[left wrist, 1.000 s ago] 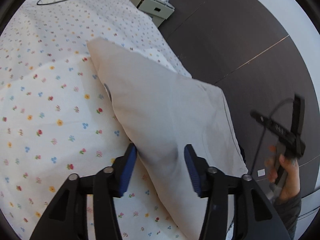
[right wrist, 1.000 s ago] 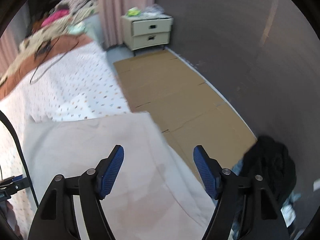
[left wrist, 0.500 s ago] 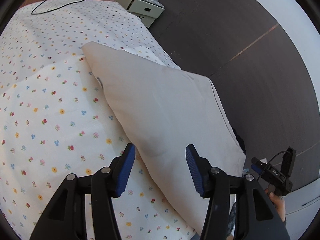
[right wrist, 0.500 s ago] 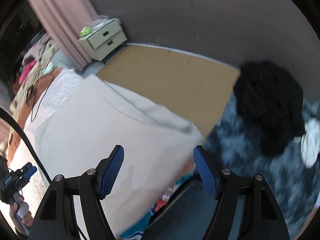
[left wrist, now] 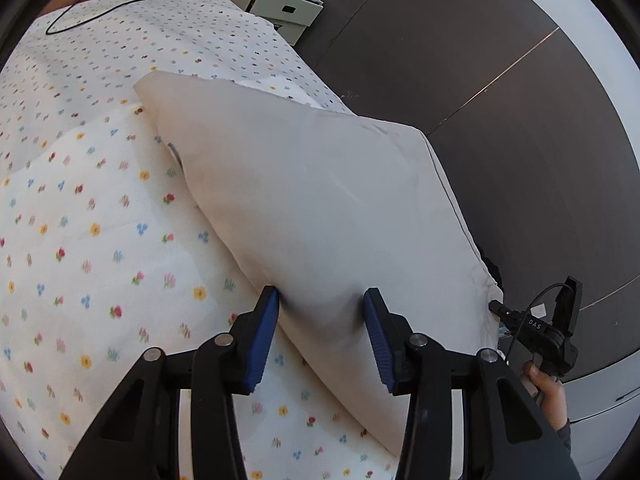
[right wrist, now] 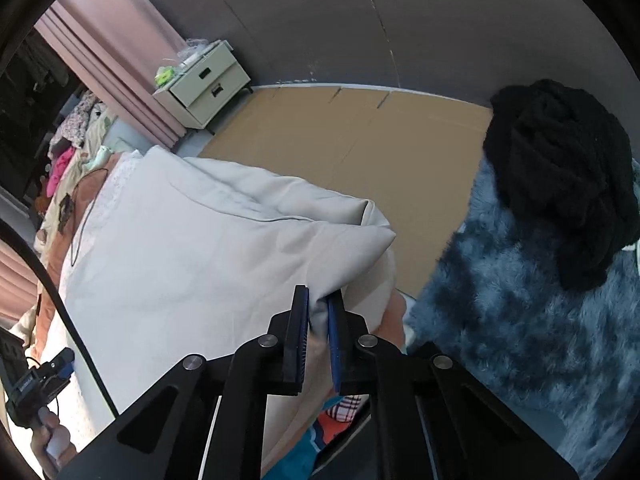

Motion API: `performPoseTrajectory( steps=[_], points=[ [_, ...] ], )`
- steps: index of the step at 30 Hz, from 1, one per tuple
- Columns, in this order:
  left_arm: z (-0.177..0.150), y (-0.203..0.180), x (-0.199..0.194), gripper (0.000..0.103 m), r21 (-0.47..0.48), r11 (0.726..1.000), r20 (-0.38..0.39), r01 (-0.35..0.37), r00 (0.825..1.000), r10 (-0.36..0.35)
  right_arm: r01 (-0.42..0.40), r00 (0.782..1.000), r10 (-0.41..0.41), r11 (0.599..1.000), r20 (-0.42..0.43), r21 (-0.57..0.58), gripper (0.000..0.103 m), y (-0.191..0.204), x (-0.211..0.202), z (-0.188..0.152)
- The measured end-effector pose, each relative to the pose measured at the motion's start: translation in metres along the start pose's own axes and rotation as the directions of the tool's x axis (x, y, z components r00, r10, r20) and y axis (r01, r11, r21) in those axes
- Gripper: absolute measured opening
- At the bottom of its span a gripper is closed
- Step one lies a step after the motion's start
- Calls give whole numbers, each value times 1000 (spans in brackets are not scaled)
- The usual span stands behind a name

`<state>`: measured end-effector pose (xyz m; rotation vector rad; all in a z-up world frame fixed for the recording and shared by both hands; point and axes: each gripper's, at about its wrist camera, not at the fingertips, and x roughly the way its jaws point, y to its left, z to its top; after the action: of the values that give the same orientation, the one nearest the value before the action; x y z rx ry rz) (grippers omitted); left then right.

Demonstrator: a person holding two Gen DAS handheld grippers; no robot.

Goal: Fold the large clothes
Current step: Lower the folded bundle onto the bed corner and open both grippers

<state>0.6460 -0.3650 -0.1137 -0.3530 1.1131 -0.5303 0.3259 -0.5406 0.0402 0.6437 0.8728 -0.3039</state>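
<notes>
A large beige garment (left wrist: 320, 200) lies flat on the flowered bed sheet (left wrist: 92, 208) and hangs over the bed's right edge. My left gripper (left wrist: 320, 312) is open, its blue pads either side of the garment's near left edge, just above the cloth. My right gripper (right wrist: 318, 336) is shut on the garment's near right corner (right wrist: 320, 304), at the bed's edge; the cloth (right wrist: 192, 264) bunches up from the pads. The right gripper also shows in the left wrist view (left wrist: 536, 332), at the garment's corner.
A black cable (left wrist: 100, 8) lies on the sheet at the far end. A cream nightstand (right wrist: 204, 84) stands by pink curtains. Cardboard (right wrist: 360, 140) covers the floor beside the bed. A blue furry rug (right wrist: 520, 320) with a black knitted garment (right wrist: 560, 200) is at right.
My right gripper dropped to the garment's near right corner and closed on it. My left gripper moved slightly forward over the garment's left edge and stayed open.
</notes>
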Motion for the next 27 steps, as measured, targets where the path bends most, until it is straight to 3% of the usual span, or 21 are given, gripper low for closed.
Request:
performPoseTrajectory(
  steps=[9,10,11,13,15,27],
  points=[
    [0,-5,-22,45,14,1000,-17,19,1000,-18,86,996,-87,995,6,43,10,2,-26,8],
    [0,-8,-30,46,19,1000,-7,8,1000,-7,91,996,-92,995,12,34,10,9,-35,4],
    [-1,-11,-38,53,28,1000,10,2,1000,-2,87,996,-87,996,20,18,10,12,-45,3],
    [-1,-19,-58,67,47,999,44,-6,999,4,80,996,-80,997,36,-5,26,21,-69,-8],
    [-3,-28,-80,78,68,998,72,-6,997,1,66,996,-65,998,55,-17,80,27,-84,-16],
    [-39,-61,-203,92,165,985,197,-43,980,10,2,994,12,993,113,-120,81,78,-175,-101]
  ],
)
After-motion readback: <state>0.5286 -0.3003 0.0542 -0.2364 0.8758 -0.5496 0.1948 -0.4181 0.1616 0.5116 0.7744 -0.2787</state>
